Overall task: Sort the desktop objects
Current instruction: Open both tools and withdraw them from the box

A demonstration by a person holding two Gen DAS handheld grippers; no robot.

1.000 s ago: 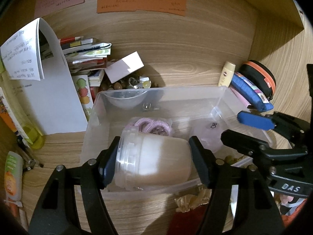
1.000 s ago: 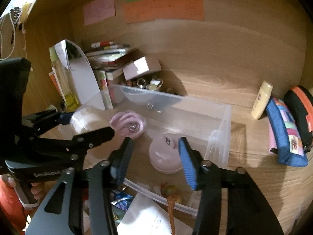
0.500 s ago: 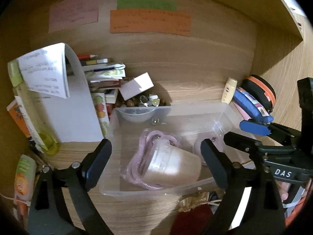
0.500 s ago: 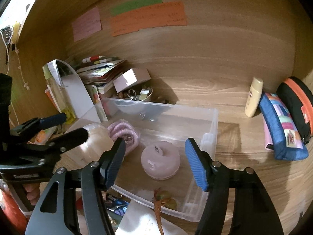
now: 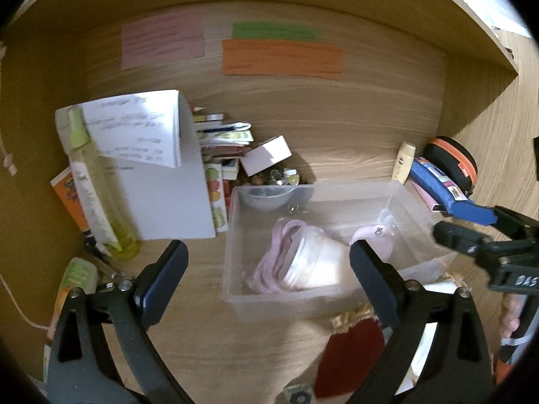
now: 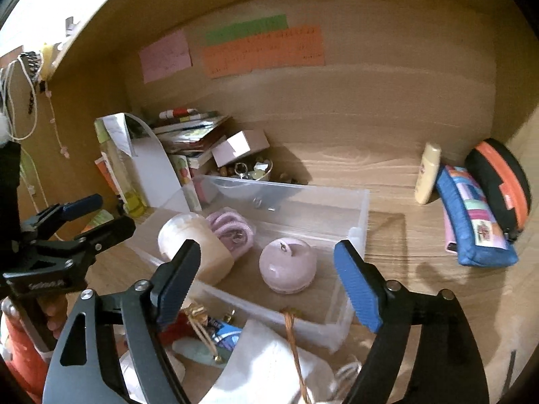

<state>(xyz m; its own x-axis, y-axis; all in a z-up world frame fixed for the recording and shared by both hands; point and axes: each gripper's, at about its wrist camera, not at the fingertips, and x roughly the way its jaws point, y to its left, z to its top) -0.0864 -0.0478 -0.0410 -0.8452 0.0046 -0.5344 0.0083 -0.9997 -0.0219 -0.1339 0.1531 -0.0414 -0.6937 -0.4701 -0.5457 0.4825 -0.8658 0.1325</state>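
Above the bin [image 5: 235, 289], both tools' jaws are opening, empty.

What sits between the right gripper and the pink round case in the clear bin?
Nothing visible. The right gripper has its jaws opening, nothing between them, and the pink round case lies uncovered on the floor of the clear bin. The white cup and pink cord lie to its left, apart from it.
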